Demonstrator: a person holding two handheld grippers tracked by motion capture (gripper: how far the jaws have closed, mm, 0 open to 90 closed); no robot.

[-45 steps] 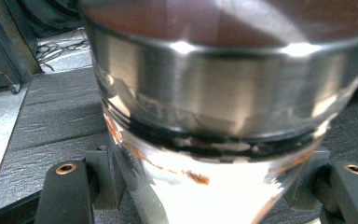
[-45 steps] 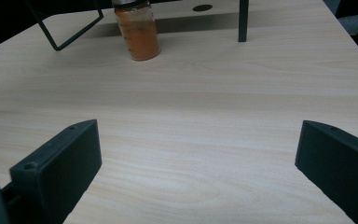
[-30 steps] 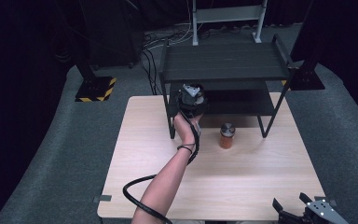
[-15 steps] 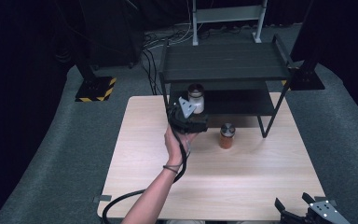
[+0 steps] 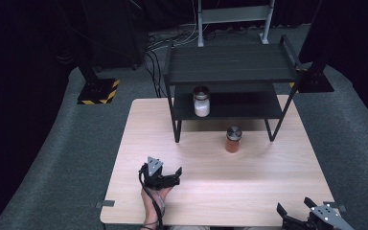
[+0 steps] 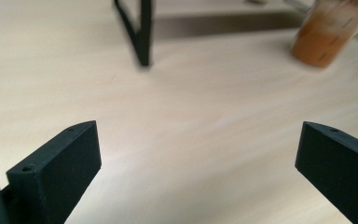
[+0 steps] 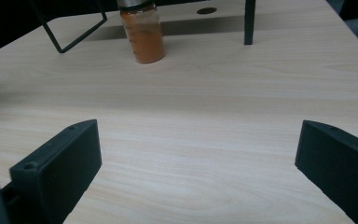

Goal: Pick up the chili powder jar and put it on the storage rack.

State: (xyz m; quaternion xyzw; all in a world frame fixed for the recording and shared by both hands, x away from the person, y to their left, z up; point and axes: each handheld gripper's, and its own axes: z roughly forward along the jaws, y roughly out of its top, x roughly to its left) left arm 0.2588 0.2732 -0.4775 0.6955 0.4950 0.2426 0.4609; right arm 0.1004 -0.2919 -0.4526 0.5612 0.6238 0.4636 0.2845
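**Both grippers empty over the near edge of the table**

We saw the left gripper (image 5: 165, 176) low over the near left part of the table (image 5: 249, 177), held by a hand (image 5: 152, 203) that came in from the near edge, its cable trailing back along the wrist. Its jaws had just been opening and stood wide apart with nothing between them. The right gripper (image 5: 301, 214) sat at the near right corner, its jaws also spread and empty.

The jar of white powder (image 5: 201, 101) stood on the lower level of the black shelf (image 5: 230, 67), toward its left end. The jar of orange powder (image 5: 233, 140) stood on the table just in front of the shelf, well apart from both grippers.

The table was pale wood; around it lay grey carpet, dark stands and cables. We could read no label on either jar.
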